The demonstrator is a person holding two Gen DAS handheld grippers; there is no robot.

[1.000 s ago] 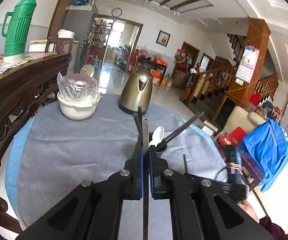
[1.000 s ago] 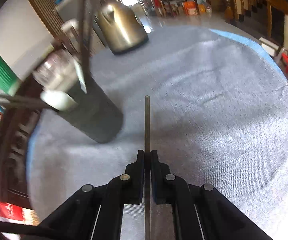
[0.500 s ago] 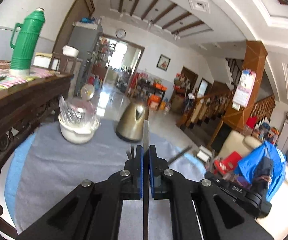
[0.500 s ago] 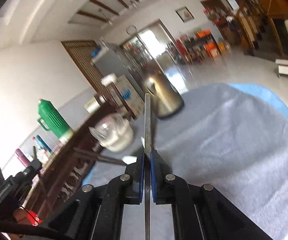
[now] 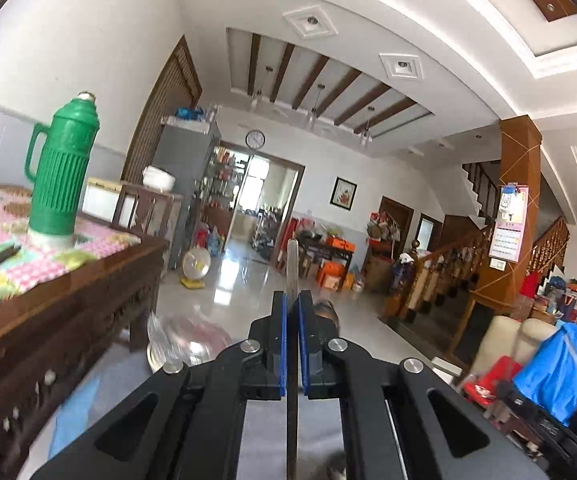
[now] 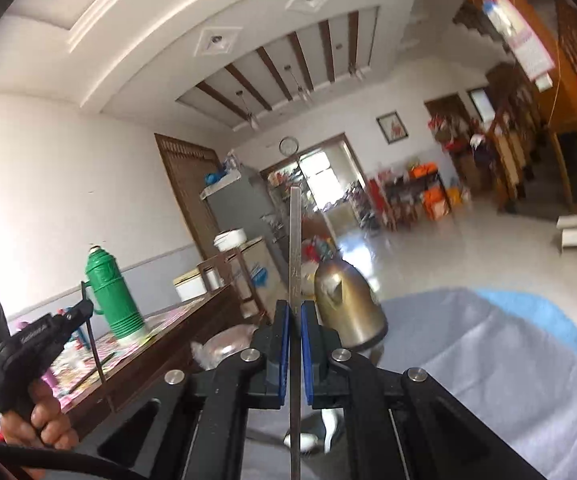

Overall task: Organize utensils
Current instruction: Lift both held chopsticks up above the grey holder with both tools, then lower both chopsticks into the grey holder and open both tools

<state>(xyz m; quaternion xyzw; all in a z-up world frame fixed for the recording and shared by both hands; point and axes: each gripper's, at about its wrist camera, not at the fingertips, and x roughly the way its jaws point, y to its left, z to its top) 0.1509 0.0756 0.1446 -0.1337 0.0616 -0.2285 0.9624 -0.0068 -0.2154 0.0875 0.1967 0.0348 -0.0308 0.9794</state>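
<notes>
Left wrist view: the left gripper (image 5: 292, 316) is clamped on a chopstick (image 5: 292, 276) that stands straight up between its blue pads (image 5: 283, 344), raised above the grey cloth (image 5: 264, 420). A green flask (image 5: 62, 172) stands on the sideboard (image 5: 68, 280).

Right wrist view: the right gripper (image 6: 292, 324) pinches a second chopstick (image 6: 295, 248), upright, above the cloth (image 6: 488, 360). A kettle (image 6: 348, 308) stands just behind. A white spoon (image 6: 302, 438) shows below the fingers. The left gripper (image 6: 84, 312) is at far left, gripping its chopstick (image 6: 92, 344).

A lived-in family home: a wall clock (image 5: 255, 139) hangs above the doorway, a wooden staircase (image 5: 448, 268) rises to the clock's right, a green thermos (image 5: 64, 172) stands far left.
</notes>
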